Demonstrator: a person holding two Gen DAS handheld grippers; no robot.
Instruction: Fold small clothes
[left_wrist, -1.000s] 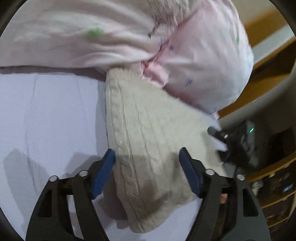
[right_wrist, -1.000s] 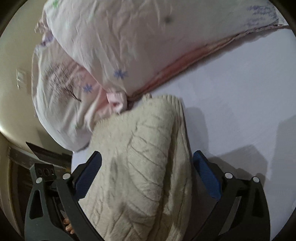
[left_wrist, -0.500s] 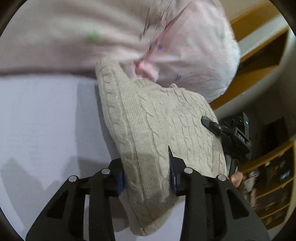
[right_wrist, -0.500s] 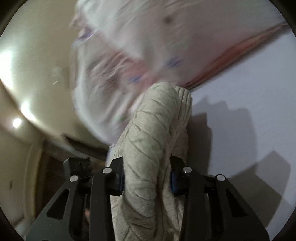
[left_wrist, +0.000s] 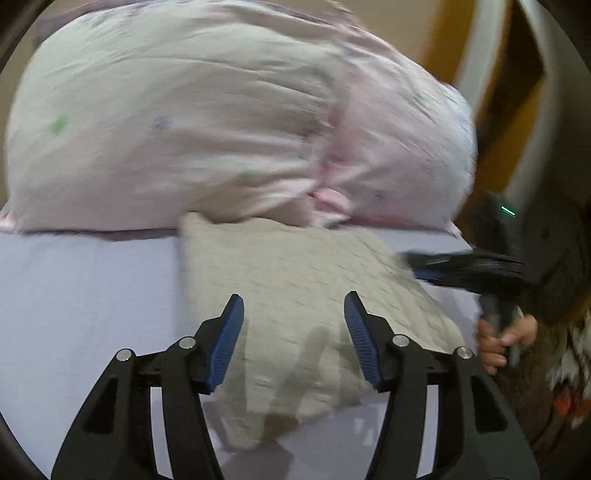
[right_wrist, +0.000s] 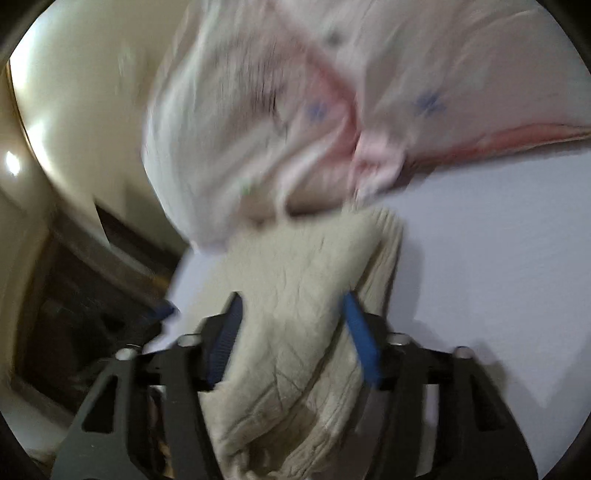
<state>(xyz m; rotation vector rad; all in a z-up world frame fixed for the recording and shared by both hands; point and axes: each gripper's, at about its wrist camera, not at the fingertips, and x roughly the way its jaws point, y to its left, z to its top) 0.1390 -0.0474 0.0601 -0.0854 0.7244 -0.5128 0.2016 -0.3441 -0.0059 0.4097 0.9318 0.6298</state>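
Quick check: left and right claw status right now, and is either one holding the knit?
Left claw: open, above the beige knit sweater, gripping nothing.
Right claw: open, sweater between the fingers, not clamped.

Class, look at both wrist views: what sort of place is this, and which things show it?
Probably a bedroom: two pink printed pillows lie at the head of a pale bedsheet, and a folded cream knit sweater rests on it.

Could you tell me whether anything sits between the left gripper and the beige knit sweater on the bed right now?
Nothing visible does. The left gripper has its jaws open directly over the sweater, which lies on the lavender sheet. The pink pillows sit beyond the sweater's far edge, not between. The right gripper is at its right side.
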